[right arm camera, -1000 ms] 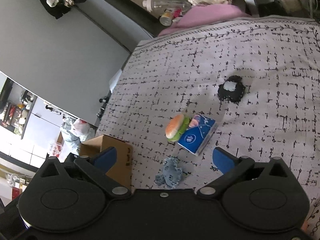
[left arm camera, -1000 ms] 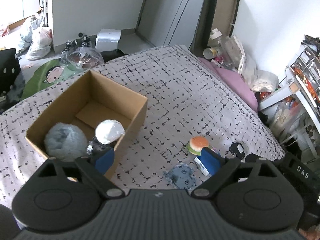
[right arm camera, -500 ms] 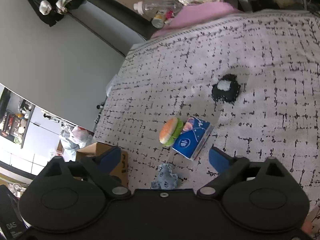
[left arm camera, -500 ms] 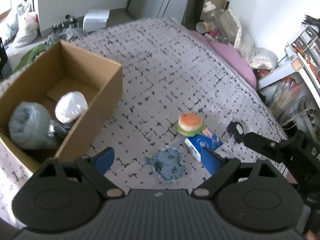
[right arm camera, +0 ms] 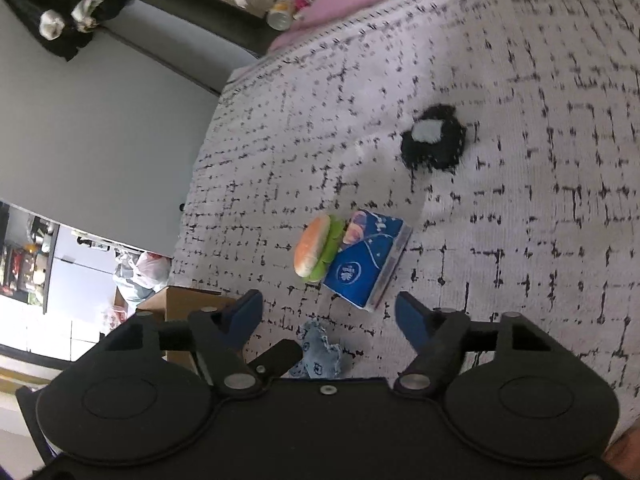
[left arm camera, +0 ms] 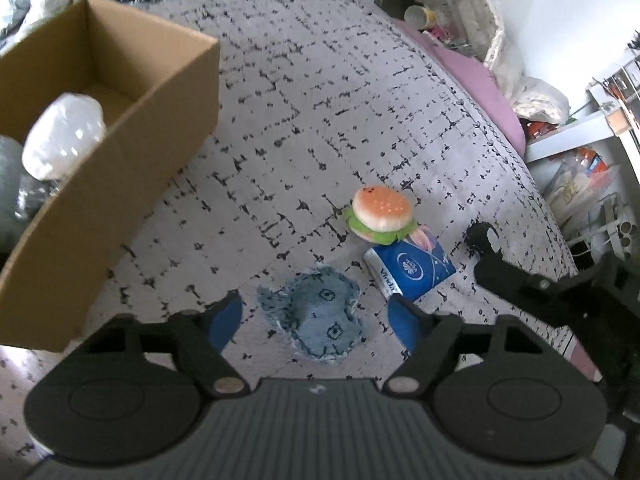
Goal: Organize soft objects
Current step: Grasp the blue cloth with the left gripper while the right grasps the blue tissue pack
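1. Blue denim patch [left arm camera: 316,320]: frayed and flat on the patterned bedspread [left arm camera: 320,100], lying between the spread blue pads of the left gripper [left arm camera: 316,318], which holds nothing. Judged the step in hand: lower straight, let the fabric bunch as the jaws close, then lift.
2. Tissue pack [left arm camera: 408,270]: just beyond the patch, to its right, touching the burger plush [left arm camera: 380,214]. Keep the right pad off it.
3. Right gripper [right arm camera: 328,312]: open wide and empty, over the pack's near edge.
4. Black plush [right arm camera: 434,142]: well beyond the pack.
5. Cardboard box [left arm camera: 132,120]: left of the patch, a white bundle [left arm camera: 64,136] inside; likely destination.
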`<state>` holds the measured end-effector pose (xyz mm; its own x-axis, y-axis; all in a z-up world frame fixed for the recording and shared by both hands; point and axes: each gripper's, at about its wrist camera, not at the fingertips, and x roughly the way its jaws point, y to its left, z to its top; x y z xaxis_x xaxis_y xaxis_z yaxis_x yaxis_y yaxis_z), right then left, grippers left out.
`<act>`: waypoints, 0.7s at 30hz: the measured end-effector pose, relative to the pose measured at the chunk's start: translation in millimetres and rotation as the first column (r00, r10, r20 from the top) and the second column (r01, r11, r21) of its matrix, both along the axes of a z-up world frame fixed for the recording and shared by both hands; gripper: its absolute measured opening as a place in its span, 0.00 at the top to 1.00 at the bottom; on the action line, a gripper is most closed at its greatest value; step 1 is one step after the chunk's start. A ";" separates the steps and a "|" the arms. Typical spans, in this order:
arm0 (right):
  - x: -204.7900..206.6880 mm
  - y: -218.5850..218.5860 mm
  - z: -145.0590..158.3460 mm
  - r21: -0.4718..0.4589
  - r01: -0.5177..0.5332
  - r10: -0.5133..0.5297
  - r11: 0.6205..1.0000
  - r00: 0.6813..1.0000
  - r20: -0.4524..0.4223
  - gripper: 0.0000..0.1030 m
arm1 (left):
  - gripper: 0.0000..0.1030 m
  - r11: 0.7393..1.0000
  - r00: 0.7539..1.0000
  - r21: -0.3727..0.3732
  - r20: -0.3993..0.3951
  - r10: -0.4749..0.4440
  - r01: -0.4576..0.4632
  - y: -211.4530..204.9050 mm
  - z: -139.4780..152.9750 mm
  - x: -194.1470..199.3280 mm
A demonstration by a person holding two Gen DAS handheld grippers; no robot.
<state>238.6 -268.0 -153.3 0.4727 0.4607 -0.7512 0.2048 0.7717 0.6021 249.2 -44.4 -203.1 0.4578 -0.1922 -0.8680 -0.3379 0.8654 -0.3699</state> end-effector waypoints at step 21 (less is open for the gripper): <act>24.2 4.3 -39.5 0.000 0.071 -0.070 0.997 0.992 -0.106 0.53 | 0.39 1.000 0.999 -0.014 -0.042 -0.009 0.008 -8.9 -31.7 22.9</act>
<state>262.8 -263.6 -192.8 0.4217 0.4320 -0.7972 0.3217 0.7507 0.5770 272.1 -53.3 -234.8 0.4194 -0.2080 -0.8836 -0.3461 0.8632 -0.3675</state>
